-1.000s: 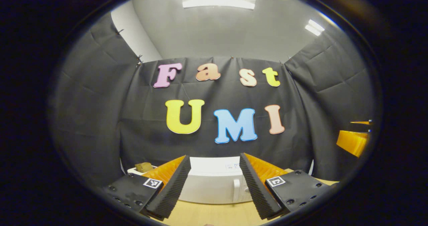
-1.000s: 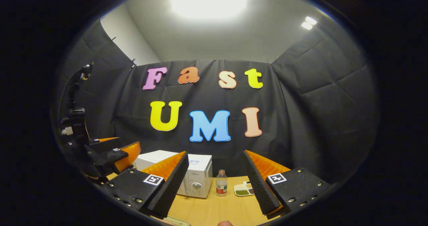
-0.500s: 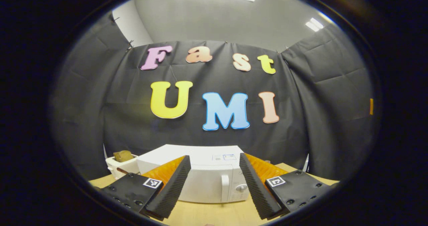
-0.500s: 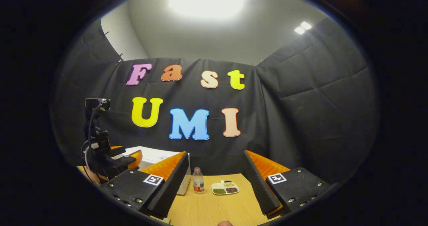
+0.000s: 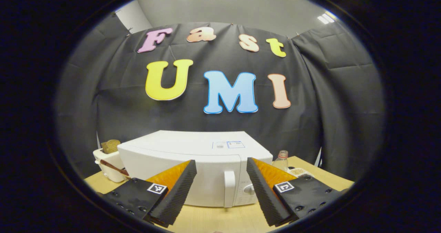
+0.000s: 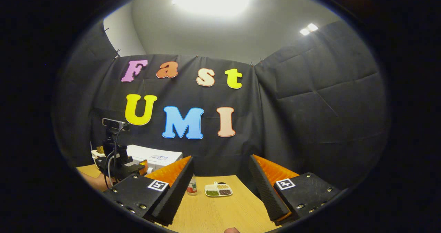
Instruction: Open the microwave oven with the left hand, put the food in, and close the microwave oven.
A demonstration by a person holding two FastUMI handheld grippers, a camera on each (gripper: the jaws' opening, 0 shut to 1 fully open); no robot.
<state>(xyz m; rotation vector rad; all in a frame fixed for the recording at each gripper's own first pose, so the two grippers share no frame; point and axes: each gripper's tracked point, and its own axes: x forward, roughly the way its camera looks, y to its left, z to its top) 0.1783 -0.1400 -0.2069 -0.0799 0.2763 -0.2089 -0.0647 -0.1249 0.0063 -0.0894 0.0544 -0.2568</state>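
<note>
The microwave oven (image 5: pixel 193 164) sat closed on the wooden table (image 5: pixel 220 219), its white door facing you, and the upright handle (image 5: pixel 228 189) ran top to bottom along the door's right side, just left of the control knob (image 5: pixel 248 189). That vertical bar was what your next move depended on. In the left gripper view it stood between your two fingers and a little right of their midline, further ahead and not yet touched. Your left gripper (image 5: pixel 220 191) was spread wide and held nothing. With the fingers set side by side, they could straddle the bar if you went straight forward with a small shift to the right.

Your left gripper was clearly the nearer one. In the right gripper view the microwave lay off to the far left, partly behind the left gripper and its camera mast. Your right gripper (image 6: pixel 220 188) was also open and empty, and it faced the divided dish of food (image 6: pixel 218 190), which sat well ahead on the table just right of a small bottle (image 6: pixel 192 188).

A toaster with bread (image 5: pixel 109 157) stood close by the microwave's left side. The door probably hinges on that side, so you had open tabletop in front for its swing.
</note>
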